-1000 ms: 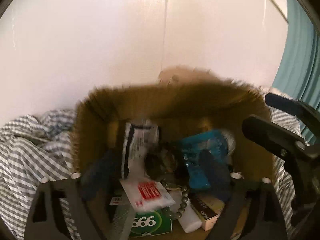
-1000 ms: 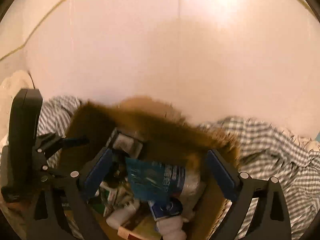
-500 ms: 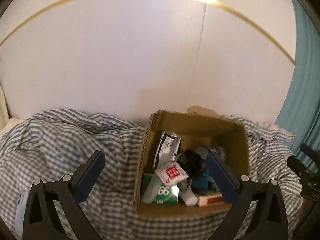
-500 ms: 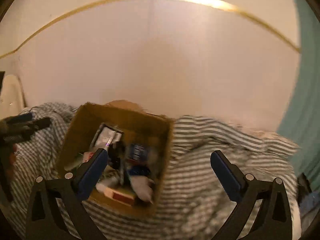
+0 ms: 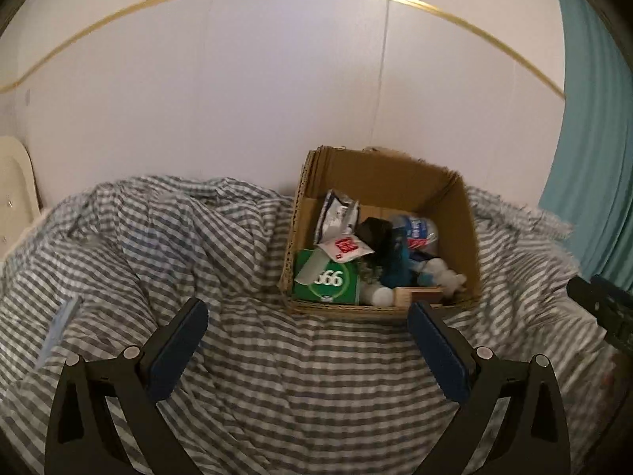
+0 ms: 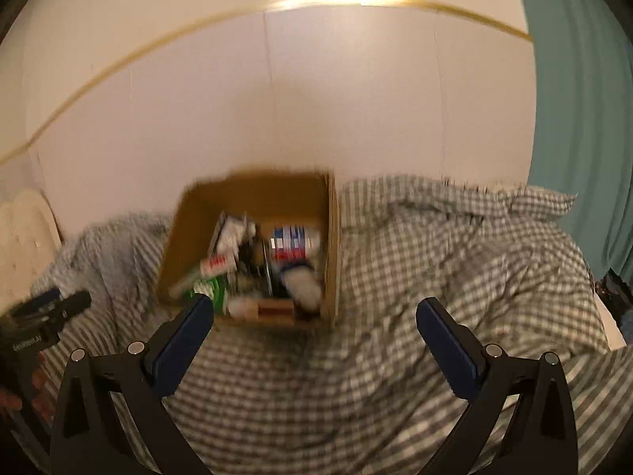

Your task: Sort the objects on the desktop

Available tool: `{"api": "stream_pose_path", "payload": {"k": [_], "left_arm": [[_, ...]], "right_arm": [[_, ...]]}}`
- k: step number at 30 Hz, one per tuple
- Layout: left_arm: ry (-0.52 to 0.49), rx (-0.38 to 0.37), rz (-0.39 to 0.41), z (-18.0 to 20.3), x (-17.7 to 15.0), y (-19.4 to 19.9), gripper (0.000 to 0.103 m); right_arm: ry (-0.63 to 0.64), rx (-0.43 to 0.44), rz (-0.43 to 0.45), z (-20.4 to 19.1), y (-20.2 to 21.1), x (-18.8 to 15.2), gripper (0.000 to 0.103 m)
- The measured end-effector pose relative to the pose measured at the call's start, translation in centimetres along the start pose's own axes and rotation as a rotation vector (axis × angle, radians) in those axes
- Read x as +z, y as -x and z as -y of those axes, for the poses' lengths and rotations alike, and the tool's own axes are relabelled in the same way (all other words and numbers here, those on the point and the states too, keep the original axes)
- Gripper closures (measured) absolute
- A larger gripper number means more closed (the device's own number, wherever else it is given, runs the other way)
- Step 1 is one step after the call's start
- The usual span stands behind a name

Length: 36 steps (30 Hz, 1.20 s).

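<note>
An open cardboard box point(image 5: 455, 206) stands on the grey striped bedcover against the wall. It holds several objects: a green box marked 999 point(image 5: 328, 283), a white sachet with a red label point(image 5: 344, 247), a foil packet point(image 5: 336, 213), a blue item and a white bottle. My left gripper point(image 5: 306, 316) is open and empty, in front of the box and above the cover. In the right wrist view the box point(image 6: 190, 221) is blurred. My right gripper point(image 6: 314, 314) is open and empty, just in front of the box.
The wrinkled striped bedcover point(image 5: 158, 245) spreads around the box. A light blue flat item point(image 5: 59, 328) lies on it at far left. A white wall point(image 5: 277, 99) is close behind, a teal curtain point(image 5: 593, 158) at right. The other gripper shows at each view's edge point(image 6: 43, 312).
Both grippers have pulled back and up from inside the box. The box now sits farther away and whole in both views. Both stay open and empty.
</note>
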<state>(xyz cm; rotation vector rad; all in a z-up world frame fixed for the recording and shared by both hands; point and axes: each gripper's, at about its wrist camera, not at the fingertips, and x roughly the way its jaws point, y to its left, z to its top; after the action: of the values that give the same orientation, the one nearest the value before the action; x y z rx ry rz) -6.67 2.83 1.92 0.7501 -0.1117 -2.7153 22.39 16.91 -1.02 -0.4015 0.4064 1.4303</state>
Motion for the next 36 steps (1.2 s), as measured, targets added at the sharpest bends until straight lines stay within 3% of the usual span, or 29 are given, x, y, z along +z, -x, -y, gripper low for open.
{"api": "stream_pose_path", "payload": {"k": [6, 10, 14, 36], "left_arm": [[-0.001, 0.014, 0.033, 1.1, 0.0, -1.0, 0.000], [0.031, 0.015, -0.033, 1.0, -0.3, -2.4, 0.000], [0.059, 0.017, -0.050, 0.6, -0.9, -2.5, 0.000], [-0.030, 0.045, -0.087, 2.0, -1.8, -2.9, 0.000]], "right_arm": [[0.035, 0.020, -0.094, -0.9, -2.8, -1.1, 0.000], [0.053, 0.004, -0.115, -1.1, -3.8, -1.6, 0.000], [0.057, -0.013, -0.146, -1.2, -4.9, -2.0, 0.000], [0.081, -0.013, -0.172, -1.8, -5.2, -2.5, 0.000]]}}
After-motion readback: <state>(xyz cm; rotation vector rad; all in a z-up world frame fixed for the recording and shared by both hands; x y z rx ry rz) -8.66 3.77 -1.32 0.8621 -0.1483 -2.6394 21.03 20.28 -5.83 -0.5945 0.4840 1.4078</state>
